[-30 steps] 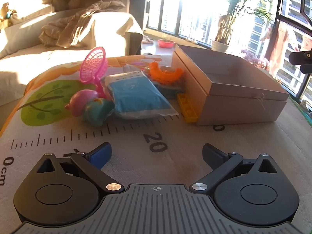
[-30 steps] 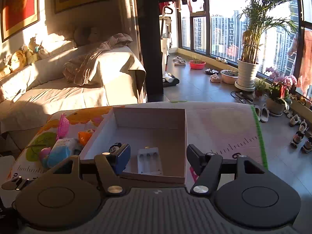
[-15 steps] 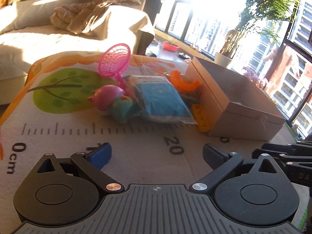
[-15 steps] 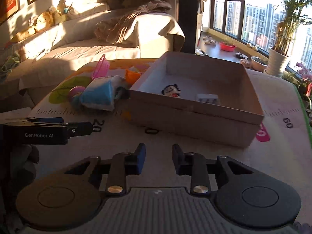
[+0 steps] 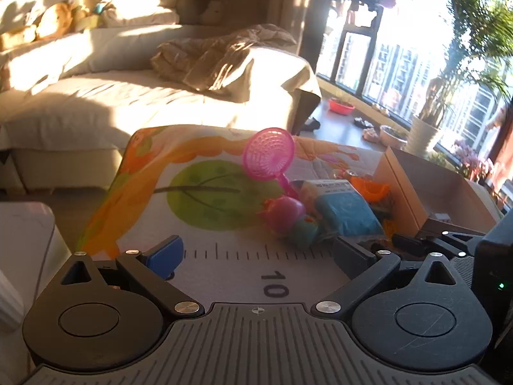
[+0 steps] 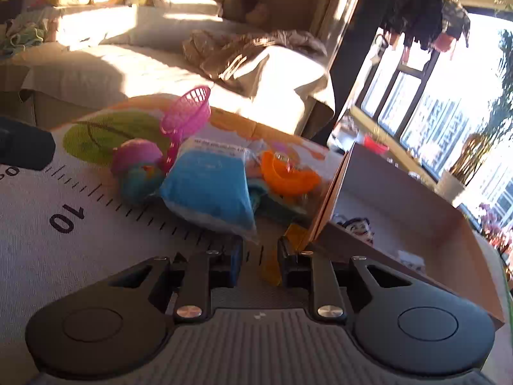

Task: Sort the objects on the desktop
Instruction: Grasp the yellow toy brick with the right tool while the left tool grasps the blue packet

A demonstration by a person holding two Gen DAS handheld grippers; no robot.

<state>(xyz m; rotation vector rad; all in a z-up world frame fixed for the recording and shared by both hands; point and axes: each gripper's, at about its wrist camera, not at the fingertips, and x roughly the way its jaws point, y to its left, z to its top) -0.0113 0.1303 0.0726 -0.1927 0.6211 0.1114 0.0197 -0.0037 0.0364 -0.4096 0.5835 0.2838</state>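
Both grippers hover: your left gripper [image 5: 256, 252] gapes wide, your right gripper [image 6: 259, 261] has just narrowed around the yellow block [image 6: 272, 264], not clamped.

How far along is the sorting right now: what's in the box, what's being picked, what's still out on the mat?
Done: a small cartoon figure and a pale item beside it lie in the cardboard box. In hand: nothing gripped yet; the right gripper has just been closing around the yellow block by the box wall. The left gripper is open and empty. Left: pink strainer, blue packet, orange toy, pink-and-teal toy.
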